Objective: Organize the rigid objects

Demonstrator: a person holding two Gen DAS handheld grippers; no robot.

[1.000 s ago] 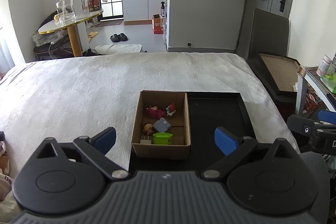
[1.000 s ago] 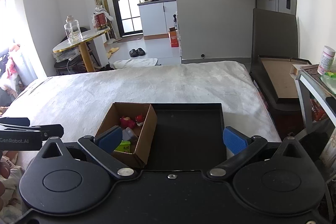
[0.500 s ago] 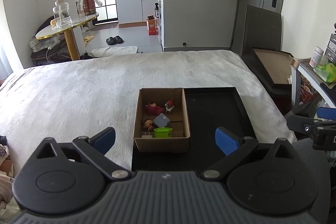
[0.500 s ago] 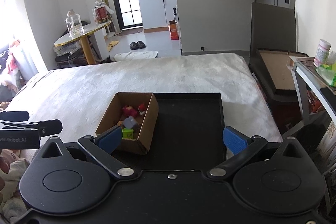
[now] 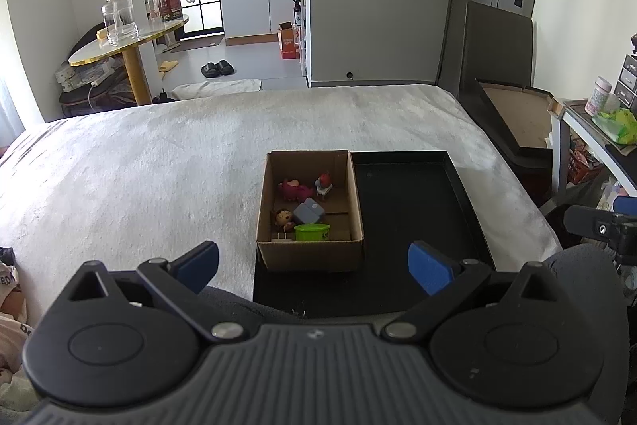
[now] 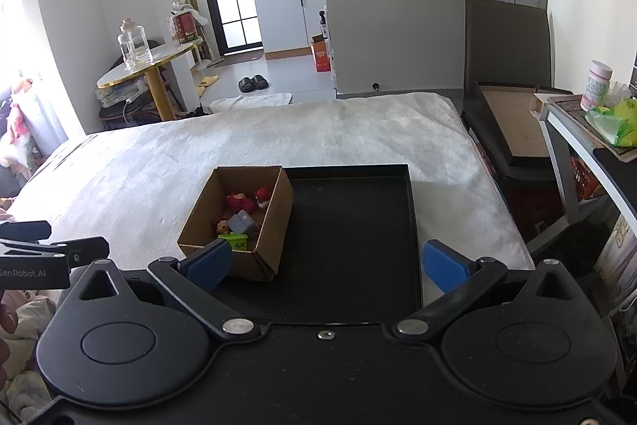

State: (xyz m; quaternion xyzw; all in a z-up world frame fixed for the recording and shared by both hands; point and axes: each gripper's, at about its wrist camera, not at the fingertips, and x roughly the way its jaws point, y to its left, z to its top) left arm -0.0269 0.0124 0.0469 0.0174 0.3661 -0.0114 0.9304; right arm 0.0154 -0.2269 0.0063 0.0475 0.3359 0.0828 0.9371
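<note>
The left gripper [image 5: 312, 267] has its two blue-padded fingers [image 5: 429, 267] spread wide apart with nothing between them, and it hangs above the near edge of the scene. The right gripper [image 6: 326, 263] is likewise spread wide and empty, its blue pads [image 6: 442, 265] well apart; in the left wrist view its dark body shows off to the right side.

Just ahead of the left gripper, between its fingers, sits a small open brown cardboard box [image 5: 310, 257]. From the right gripper the same box lies ahead and to the left, its near corner partly hidden behind that gripper's left finger. The box stands on the left part of a shallow black rectangular tray [image 5: 462, 194], whose bare floor stretches ahead of the right gripper.

Inside the box, nearest the grippers, is a bright green plastic tub [image 5: 311, 232], with a small tan block [image 5: 280, 236] just to its left. Beyond these lie a grey angular plastic piece [image 5: 309, 212] and, beside it to the left, a little round-headed figurine with a brown top [image 5: 282, 216]. Farthest in the box are a magenta toy animal [image 5: 294, 189] and a small red-and-white figure [image 5: 323, 183], close together.

The tray rests on a white fuzzy blanket [image 5: 159, 162] that spreads far ahead and to the left. Beyond it, to the left, stands a round gold-edged side table [image 5: 119, 44] carrying a clear glass jar [image 5: 116, 14].
</note>
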